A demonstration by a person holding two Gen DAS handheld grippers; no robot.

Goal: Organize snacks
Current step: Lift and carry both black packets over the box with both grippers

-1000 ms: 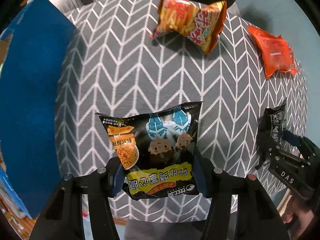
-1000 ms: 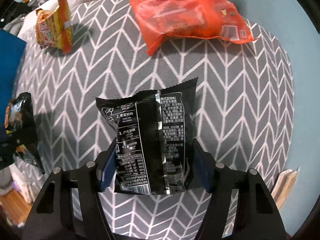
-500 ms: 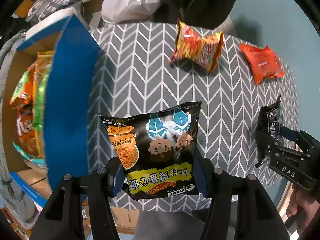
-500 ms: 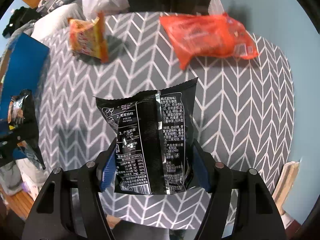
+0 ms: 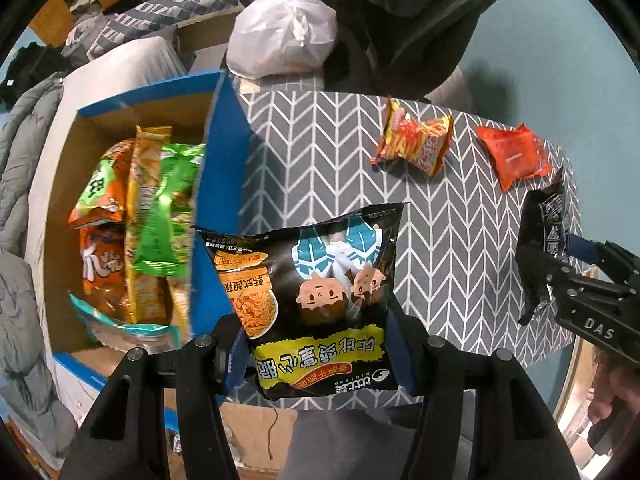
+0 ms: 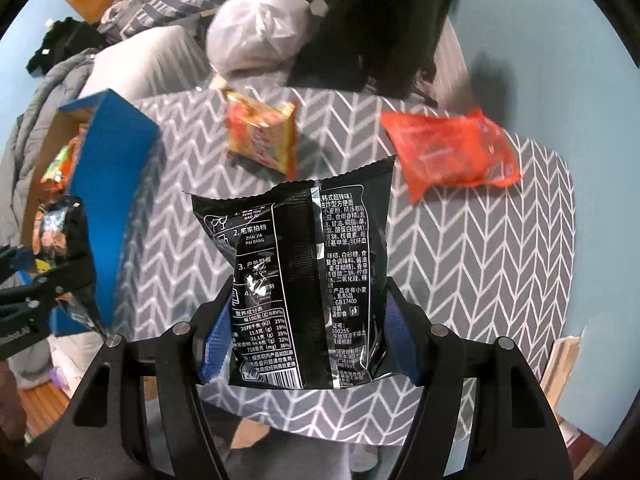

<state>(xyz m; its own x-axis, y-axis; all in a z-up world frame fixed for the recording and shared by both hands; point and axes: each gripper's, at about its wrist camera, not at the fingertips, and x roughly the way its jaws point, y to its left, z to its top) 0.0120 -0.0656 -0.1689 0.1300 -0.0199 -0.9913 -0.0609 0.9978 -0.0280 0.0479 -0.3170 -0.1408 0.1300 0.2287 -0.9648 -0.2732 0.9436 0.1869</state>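
— Two black noodle packets are held above the table, one per gripper. By the left gripper point(image 5: 318, 354) a glossy black packet printed with two cartoon faces and a yellow banner point(image 5: 316, 300) is clamped at its lower sides, the jaws closed against it.

— And on the right?

— A black foil packet shown from its back, with white nutrition text and a barcode point(image 6: 306, 292), is pinched likewise by the right gripper point(image 6: 308, 344), jaws pressed to both edges.

— What is seen below?

— A grey tablecloth with white chevrons point(image 5: 320, 160), on which a puffy orange-yellow snack bag point(image 5: 414, 140) and a flat orange-red wrapper point(image 5: 516, 156) are lying apart from each other. Beside the table an open blue-walled cardboard box point(image 5: 224, 168) is seen, with green, orange and yellow snack bags point(image 5: 148, 216) stacked inside; how many cannot be told, the pile being blurred.

— Behind the table?

— A knotted white plastic bag point(image 5: 282, 38) is seen.
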